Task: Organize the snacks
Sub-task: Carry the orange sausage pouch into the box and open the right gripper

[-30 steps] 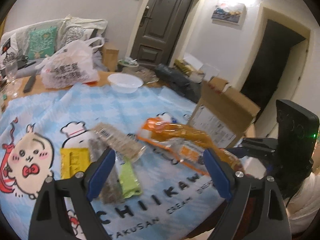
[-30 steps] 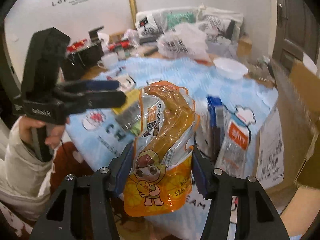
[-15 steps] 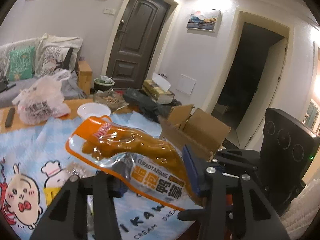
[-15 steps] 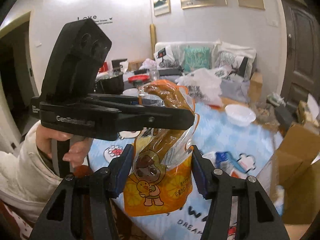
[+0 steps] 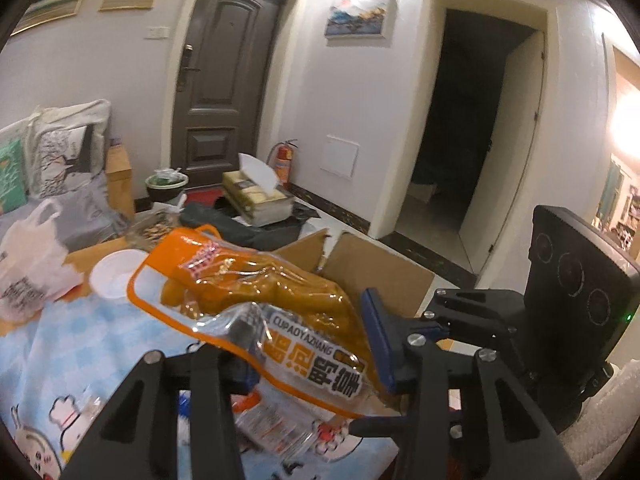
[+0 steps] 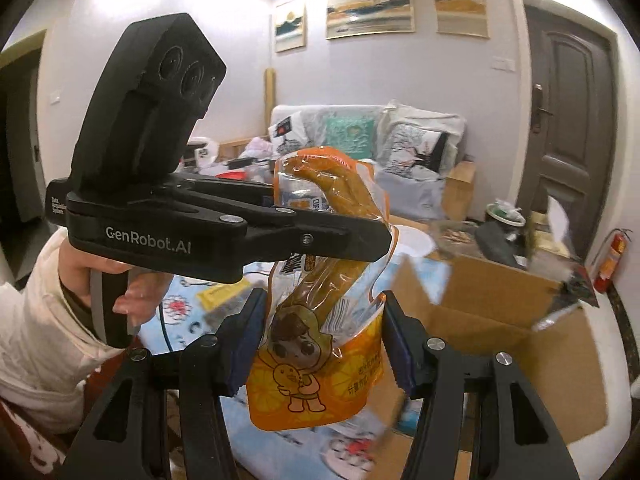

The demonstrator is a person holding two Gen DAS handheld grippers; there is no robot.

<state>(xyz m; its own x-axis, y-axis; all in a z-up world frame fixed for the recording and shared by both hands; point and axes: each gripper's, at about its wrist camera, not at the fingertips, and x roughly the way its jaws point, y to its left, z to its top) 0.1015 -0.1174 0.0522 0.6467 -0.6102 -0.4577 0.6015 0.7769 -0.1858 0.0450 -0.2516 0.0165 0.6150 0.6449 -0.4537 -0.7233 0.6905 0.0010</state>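
A table carries the scene, covered by a light blue checked cloth (image 5: 80,344) printed with cartoon figures and dark lettering. Bare wood (image 5: 90,250) shows along its far edge. There a white plastic shopping bag (image 5: 30,264) printed with dark characters sits at the far left, and a white bowl (image 5: 114,274) lies just right of it, at the edge of the cloth. Near the front, flat snack packets (image 5: 276,426) lie on the cloth, too blurred and hidden to tell apart. An open cardboard box (image 6: 500,328) stands at the table's right side; whether it rests on the table or the floor cannot be told.
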